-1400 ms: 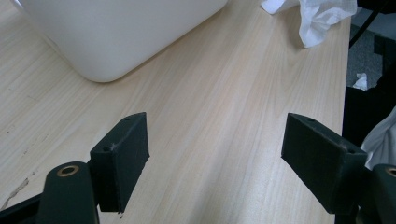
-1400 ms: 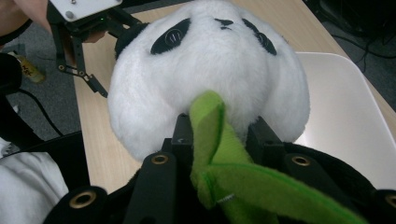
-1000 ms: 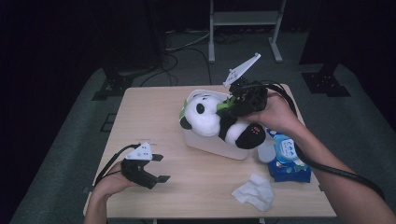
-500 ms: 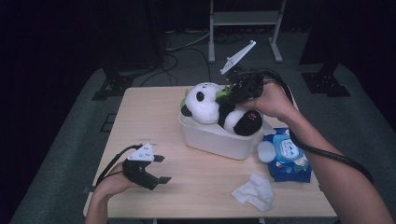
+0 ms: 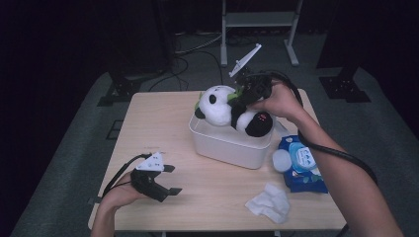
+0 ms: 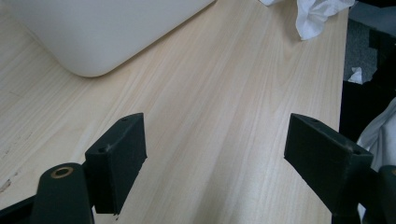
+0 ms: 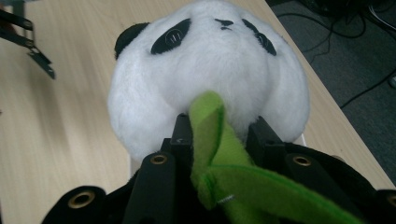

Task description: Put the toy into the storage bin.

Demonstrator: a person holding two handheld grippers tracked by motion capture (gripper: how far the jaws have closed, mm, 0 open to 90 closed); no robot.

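here, lines for a listener:
scene: a pale wooden surface (image 5: pixel 163 128) seen from above, dark room around it.
panda: a black-and-white plush panda (image 5: pixel 222 104) lies across the top of a white tub (image 5: pixel 227 144), head towards the left, not yet down inside.
right gripper: the right gripper (image 5: pixel 243 100) is clamped on the panda's middle — in its own view the jaws pinch the green felt leaf (image 7: pixel 219 154) just behind the head.
left gripper: the left gripper (image 5: pixel 170 178) rests low near the front left edge, jaws wide, nothing between them.
nearby: a blue wipes pack (image 5: pixel 304 163) just right of the tub, a crumpled tissue (image 5: pixel 269 203) in front.
risk: the hold may be mostly on the thin leaf — a pull could let the toy slip out and roll onto the surface.
risk two: pressing the toy down could shove the unsteadied tub against the wipes pack.
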